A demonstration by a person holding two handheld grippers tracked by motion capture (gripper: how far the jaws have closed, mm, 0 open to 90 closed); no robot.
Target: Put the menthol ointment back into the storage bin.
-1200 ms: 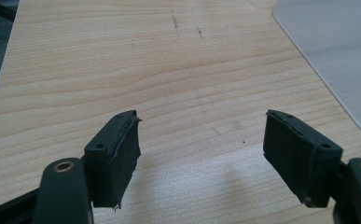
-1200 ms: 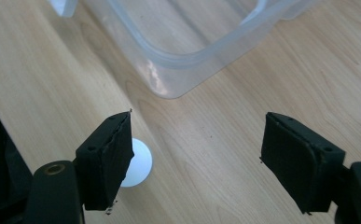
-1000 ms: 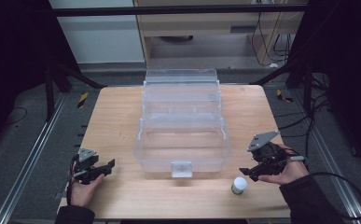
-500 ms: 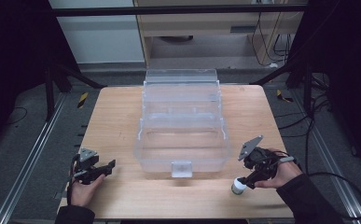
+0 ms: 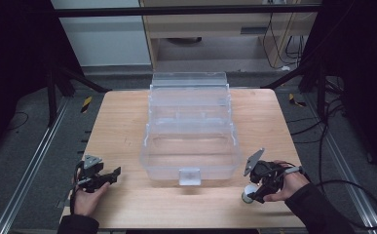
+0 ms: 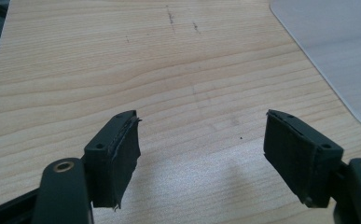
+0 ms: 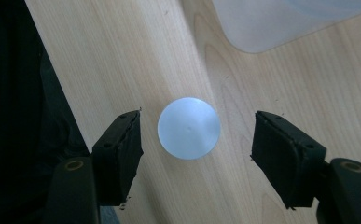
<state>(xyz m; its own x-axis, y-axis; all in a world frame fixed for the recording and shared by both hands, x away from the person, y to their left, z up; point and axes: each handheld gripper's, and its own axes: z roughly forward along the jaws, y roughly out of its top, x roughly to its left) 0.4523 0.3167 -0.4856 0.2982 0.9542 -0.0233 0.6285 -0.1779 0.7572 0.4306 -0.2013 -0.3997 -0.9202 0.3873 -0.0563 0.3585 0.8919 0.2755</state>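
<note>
A small white round-capped container [image 7: 189, 127] stands on the wooden table [image 5: 127, 122] near its front right edge, also seen from above [image 5: 248, 194]. My right gripper [image 7: 196, 140] points down over it, jaws either side of the cap with gaps on both sides; the jaws have just been closing and the pads do not touch it. In the high view the right gripper [image 5: 254, 192] sits at the container, held by a hand. My left gripper [image 5: 109, 176] rests at the front left, open over bare wood, its pads [image 6: 122, 154] wide apart.
A large clear plastic tiered box [image 5: 191, 122] stands open in the table's middle, its latch at the front [image 5: 190, 176]. Its corner shows in both gripper views [image 6: 341, 56] [image 7: 281, 18]. The table's front edge lies close to the container. Metal rails run along both sides.
My right gripper has moved down and left onto the white container, its jaws narrowing around it. The left gripper has stayed put.
</note>
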